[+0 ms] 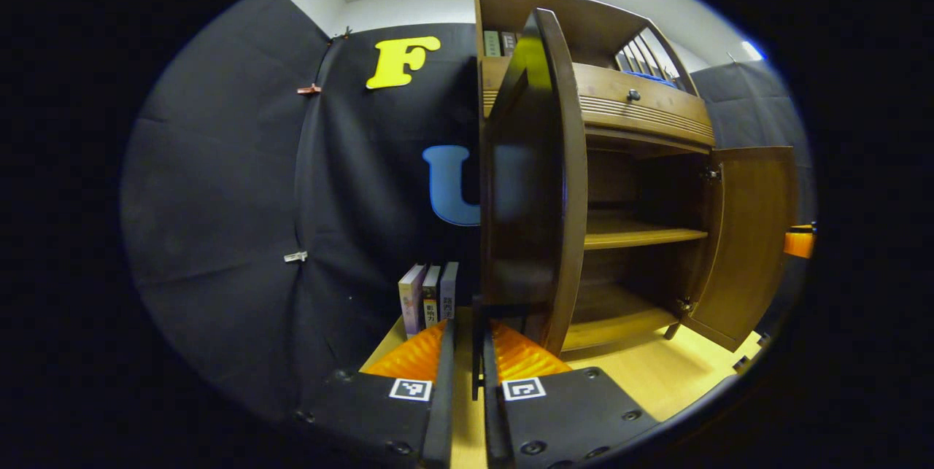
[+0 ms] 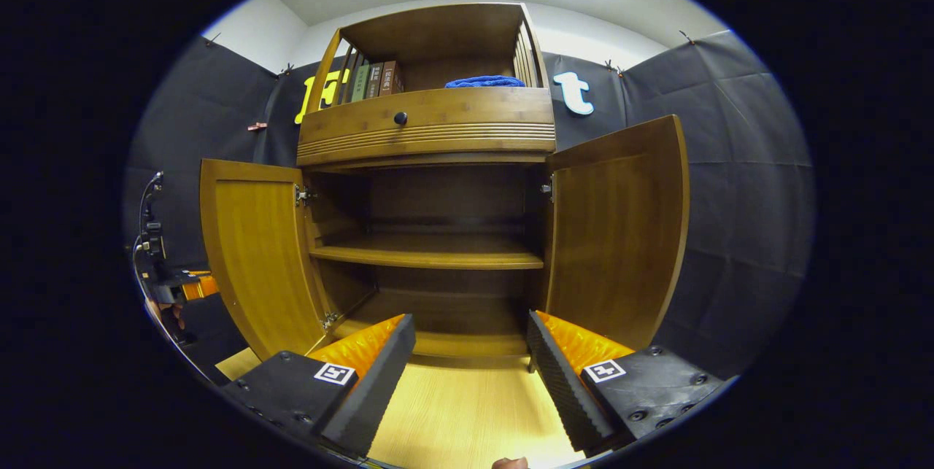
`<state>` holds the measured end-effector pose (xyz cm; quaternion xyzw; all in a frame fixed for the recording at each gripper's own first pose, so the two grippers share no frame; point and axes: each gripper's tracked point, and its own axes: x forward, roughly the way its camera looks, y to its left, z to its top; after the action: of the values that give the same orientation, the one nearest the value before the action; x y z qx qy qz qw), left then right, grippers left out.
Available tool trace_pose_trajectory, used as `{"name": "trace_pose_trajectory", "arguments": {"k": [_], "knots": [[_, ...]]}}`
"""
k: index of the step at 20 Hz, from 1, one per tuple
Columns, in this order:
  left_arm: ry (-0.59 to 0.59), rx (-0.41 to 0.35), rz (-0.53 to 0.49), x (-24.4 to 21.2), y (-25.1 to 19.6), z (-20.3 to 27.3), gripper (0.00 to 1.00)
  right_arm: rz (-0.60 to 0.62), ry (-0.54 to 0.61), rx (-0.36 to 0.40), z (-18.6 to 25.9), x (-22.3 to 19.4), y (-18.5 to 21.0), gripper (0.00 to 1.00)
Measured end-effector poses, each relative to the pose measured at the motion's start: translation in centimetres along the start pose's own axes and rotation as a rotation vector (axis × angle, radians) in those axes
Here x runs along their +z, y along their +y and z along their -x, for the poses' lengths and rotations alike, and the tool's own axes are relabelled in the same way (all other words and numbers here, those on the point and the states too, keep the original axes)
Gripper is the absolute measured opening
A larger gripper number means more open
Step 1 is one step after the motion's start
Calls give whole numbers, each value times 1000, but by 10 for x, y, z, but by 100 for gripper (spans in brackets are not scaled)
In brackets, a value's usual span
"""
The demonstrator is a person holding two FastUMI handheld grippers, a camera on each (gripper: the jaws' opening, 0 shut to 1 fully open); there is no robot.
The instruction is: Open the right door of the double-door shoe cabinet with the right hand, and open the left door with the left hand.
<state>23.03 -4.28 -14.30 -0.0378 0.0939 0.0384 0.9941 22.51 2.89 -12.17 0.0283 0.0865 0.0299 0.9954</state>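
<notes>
The wooden shoe cabinet [image 2: 427,126] stands ahead with both lower doors swung wide. In the right gripper view, the left door [image 2: 255,257] and the right door [image 2: 620,235] flank the bare inner shelf [image 2: 430,254]. My right gripper [image 2: 471,352] is open in front of the cabinet and touches nothing. In the left gripper view, the left door [image 1: 540,177] is seen edge-on and close. My left gripper [image 1: 467,338] has its fingers nearly together around the door's thin dark handle [image 1: 477,323]. The right door [image 1: 751,243] hangs open at the far side.
Three books [image 1: 429,297] stand on the wooden floor [image 2: 467,411] left of the cabinet. A drawer with a dark knob [image 2: 400,118] sits above the doors. Books and a blue cloth [image 2: 485,81] lie on the top shelf. Black cloth walls close in on both sides.
</notes>
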Motion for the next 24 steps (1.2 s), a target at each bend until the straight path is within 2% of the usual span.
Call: {"name": "trace_pose_trajectory", "arguments": {"k": [1,4,6,9,10,11,14,17,18,24], "knots": [[3,12,-4,0,1,2,30,2,0,-2,0,0,-1,98],[-3,27,-55,3,9,6,36,8,-1,-4,-2,2,-4,95],[-8,16,-83,5,10,7,42,0,-4,0,-1,3,-3,98],[-25,35,-108,12,16,11,63,-13,-12,19,-3,4,4,100],[-28,40,-98,12,16,11,67,-8,-12,27,-3,4,5,98],[-26,37,-79,11,13,12,75,0,-11,33,-3,3,6,100],[-28,38,-60,11,8,16,97,13,-13,54,-1,3,9,98],[-38,33,-89,16,11,17,95,17,-14,70,-2,3,13,100],[-40,28,-89,16,9,17,95,19,-14,74,-1,2,14,98],[-75,-25,-44,26,-10,15,96,31,-35,82,-2,7,17,98]]}}
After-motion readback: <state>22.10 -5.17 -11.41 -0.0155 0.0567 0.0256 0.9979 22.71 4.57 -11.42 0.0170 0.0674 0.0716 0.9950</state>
